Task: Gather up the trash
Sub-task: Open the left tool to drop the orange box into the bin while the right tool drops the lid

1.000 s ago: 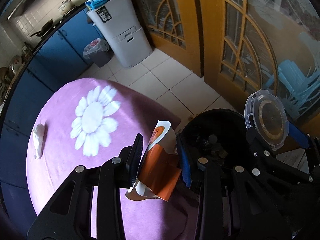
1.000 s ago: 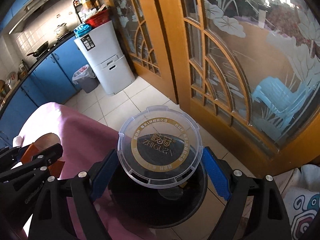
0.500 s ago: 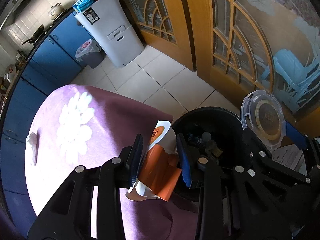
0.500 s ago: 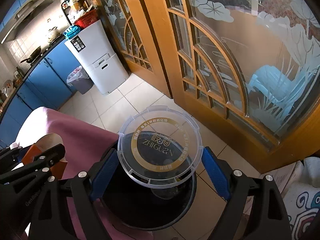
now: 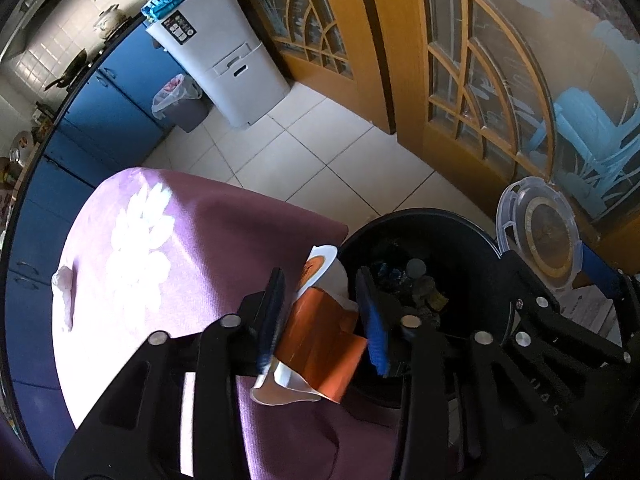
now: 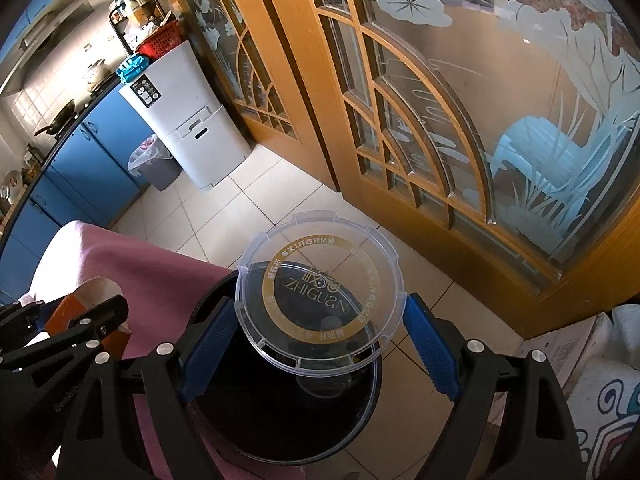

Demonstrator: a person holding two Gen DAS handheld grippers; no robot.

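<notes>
A crushed orange and white paper cup hangs between the blue pads of my left gripper, just over the near rim of a black trash bin. The jaws are opening, and both pads still touch the cup. My right gripper is shut on a clear round plastic lid with a gold ring, held tilted above the bin's mouth. The lid also shows at the right of the left wrist view. Several bits of trash lie inside the bin. A crumpled white tissue lies on the purple tablecloth.
The bin stands on a tiled floor against the table's edge. Wooden doors with frosted glass rise close behind it. A white cabinet, a grey lined waste bin and blue kitchen cupboards stand farther back. Papers lie at the right.
Both grippers have moved from over the table towards the black bin and sunk a little. The left jaws stand slightly wider, with the cup still between them.
</notes>
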